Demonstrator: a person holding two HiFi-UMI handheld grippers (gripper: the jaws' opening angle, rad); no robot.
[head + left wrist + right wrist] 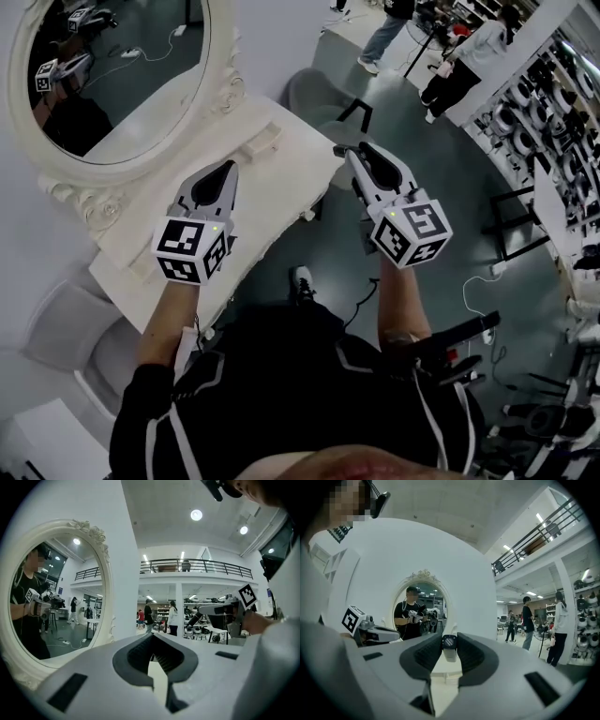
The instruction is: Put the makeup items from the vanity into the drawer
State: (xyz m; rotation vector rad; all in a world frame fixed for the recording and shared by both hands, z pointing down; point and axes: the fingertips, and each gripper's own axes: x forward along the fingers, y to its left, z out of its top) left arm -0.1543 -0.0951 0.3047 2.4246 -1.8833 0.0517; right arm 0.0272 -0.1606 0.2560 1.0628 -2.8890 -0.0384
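Right gripper view is showing the right tongs [450, 637] clamping a small white makeup item [449, 652] with a dark round cap. Its long axis is running roughly up and down between the pads, with the cap end uppermost and tipping toward the camera. An oval mirror [423, 609] is standing beyond it, reflecting you.

Head view is not showing the item, because the tongs' own body is covering it. That view is showing what the gripper views cannot. You are holding the right tongs just beside the right edge of the white table [272, 183], over grey floor. The left tongs [228, 170] are hovering above the table top.

Left gripper view is showing the left tongs with tips drawn together and nothing between them. The cream table surface is visible below them and the mirror at left.
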